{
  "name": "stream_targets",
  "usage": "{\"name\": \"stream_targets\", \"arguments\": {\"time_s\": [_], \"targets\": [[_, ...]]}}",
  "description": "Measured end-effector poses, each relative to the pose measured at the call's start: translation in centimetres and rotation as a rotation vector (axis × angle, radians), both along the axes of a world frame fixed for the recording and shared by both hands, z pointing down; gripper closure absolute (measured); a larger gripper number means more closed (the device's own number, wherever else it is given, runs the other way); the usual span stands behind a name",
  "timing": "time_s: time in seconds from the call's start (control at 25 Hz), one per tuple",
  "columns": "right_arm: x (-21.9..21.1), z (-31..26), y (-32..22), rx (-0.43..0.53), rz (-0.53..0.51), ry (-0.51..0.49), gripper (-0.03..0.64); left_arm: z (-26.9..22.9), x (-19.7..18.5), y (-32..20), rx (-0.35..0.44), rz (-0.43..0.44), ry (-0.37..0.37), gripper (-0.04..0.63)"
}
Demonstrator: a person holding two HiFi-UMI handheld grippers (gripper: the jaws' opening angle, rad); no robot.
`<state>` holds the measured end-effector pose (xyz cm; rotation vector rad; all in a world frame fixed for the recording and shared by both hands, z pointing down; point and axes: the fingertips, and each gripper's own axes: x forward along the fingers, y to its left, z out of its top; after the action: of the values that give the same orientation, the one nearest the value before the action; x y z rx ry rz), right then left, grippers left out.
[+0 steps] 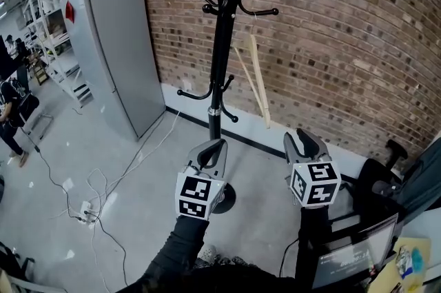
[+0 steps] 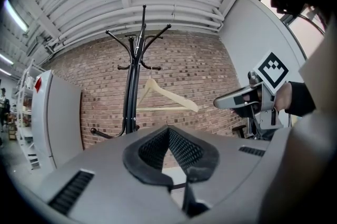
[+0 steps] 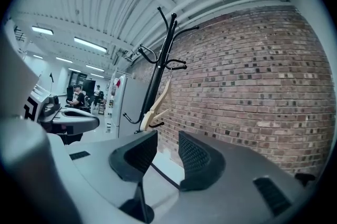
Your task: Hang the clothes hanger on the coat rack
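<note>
A black coat rack [image 1: 222,43] stands before the brick wall. A pale wooden hanger [image 1: 258,81] hangs from one of its upper right hooks, clear of both grippers. My left gripper [image 1: 216,145] is low in front of the rack's base, shut with nothing in it. My right gripper [image 1: 302,137] is to its right, open and empty. In the left gripper view the hanger [image 2: 169,96] hangs right of the pole [image 2: 129,101], above the closed pads [image 2: 181,149]. The right gripper view shows the hanger [image 3: 156,108] edge-on beside the rack [image 3: 161,59].
A tall grey cabinet [image 1: 117,50] stands left of the rack, with shelving [image 1: 55,36] behind it. Cables and a power strip [image 1: 86,212] lie on the floor at left. A black chair [image 1: 382,178] and a laptop [image 1: 355,257] are at lower right. A person [image 1: 10,116] stands far left.
</note>
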<state>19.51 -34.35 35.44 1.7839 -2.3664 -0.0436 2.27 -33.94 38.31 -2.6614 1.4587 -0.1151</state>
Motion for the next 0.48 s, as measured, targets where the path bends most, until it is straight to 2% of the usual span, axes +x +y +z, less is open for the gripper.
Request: {"name": "stream_targets", "arguments": {"time_s": [0.08, 0.24, 0.48], "targets": [[0.2, 0.5, 0.5, -0.005, 0.002, 0.011, 0.496, 0.2, 0.2, 0.6, -0.001, -0.005, -0.001, 0.588], [0.6, 0.8, 1.5, 0.01, 0.014, -0.006, 0.579, 0.5, 0.5, 1.5, -0.004, -0.012, -0.005, 0.588], [1.0, 1.6, 2.6, -0.01, 0.021, -0.018, 0.604, 0.6, 1.3, 2.5, -0.002, -0.012, -0.009, 0.588]]}}
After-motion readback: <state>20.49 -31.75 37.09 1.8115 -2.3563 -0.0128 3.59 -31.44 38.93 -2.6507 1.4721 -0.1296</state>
